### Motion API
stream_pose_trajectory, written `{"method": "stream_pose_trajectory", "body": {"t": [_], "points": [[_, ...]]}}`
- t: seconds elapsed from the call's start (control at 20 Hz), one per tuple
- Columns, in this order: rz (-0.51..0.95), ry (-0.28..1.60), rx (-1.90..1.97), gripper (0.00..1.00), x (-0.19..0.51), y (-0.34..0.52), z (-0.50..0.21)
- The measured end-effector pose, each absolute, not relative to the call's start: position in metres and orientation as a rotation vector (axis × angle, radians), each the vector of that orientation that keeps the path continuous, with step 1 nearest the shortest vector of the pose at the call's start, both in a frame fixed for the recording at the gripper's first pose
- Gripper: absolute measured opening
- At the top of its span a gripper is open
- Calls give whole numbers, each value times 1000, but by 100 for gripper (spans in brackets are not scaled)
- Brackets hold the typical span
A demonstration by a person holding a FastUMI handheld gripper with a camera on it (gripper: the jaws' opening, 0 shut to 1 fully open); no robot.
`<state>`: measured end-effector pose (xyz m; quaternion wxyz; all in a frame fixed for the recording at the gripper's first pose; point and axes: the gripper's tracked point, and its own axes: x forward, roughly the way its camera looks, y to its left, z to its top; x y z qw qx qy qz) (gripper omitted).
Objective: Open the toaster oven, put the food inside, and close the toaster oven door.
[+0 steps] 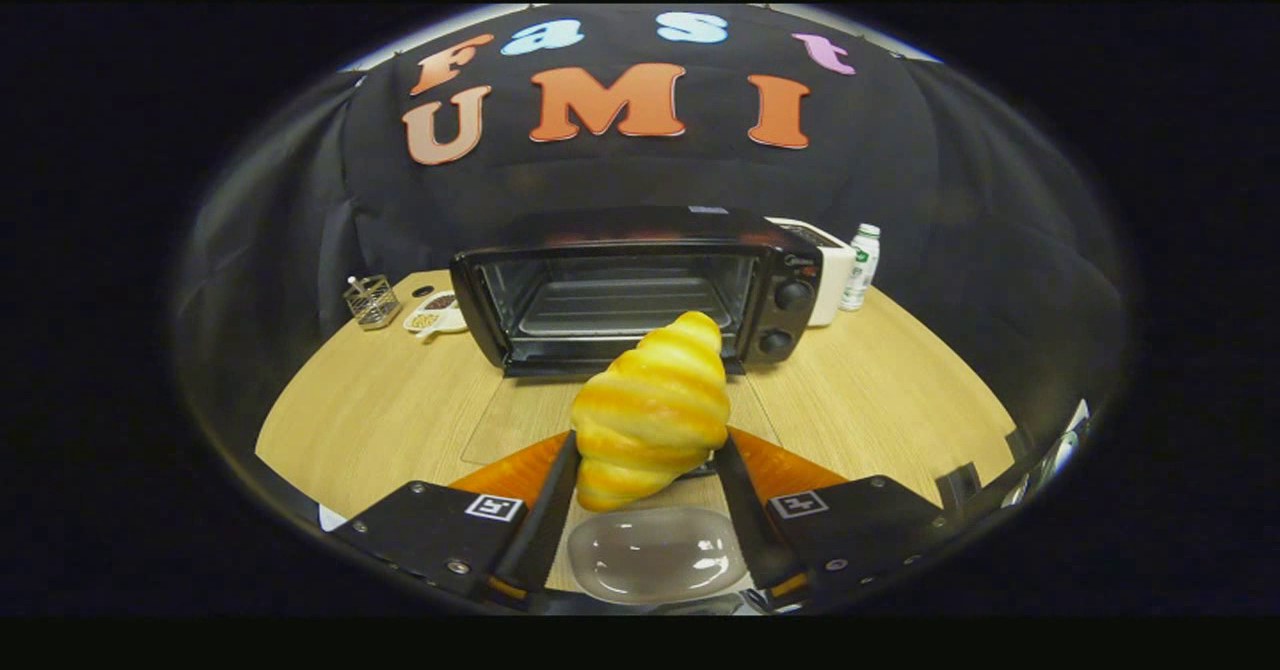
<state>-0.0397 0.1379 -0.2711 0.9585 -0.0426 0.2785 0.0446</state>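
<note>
counts, left to right: one wire basket (372,301) sitting at the far left of the wooden table (880,400), something thin sticking out of it, too small to identify. just beside it one small white dish (436,315) with dark and pale bits inside, contents hard to make out, partly tucked behind the oven's left corner. one toaster oven (630,285) standing in the middle, door (610,420) lying flat open toward you; the glass is nearly transparent against the table so its outline is faint. one rack showing inside. two knobs (785,317) on the right panel. one white appliance (825,265) sitting just behind the oven's right side, mostly hidden by it. one white bottle (860,266) with a green label standing beside that, label unreadable.

you're holding one croissant (652,412) in the gripper (648,470); both fingers are pressing on its lower sides, clamped. it's hanging above the open door, just ahead of the oven mouth, tip overlapping the oven's lower front edge in view. it's blocking part of the door and rack.

one clear, glossy tray (655,553) is lying on the table below the croissant, between the fingers near their base; its near edge is cut off.
</note>
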Motion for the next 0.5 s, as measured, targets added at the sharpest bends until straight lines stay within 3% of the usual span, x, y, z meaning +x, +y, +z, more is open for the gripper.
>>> {"method": "stream_pose_trajectory", "body": {"t": [0.5], "points": [[115,585,-12,75,41,155,-280]]}}
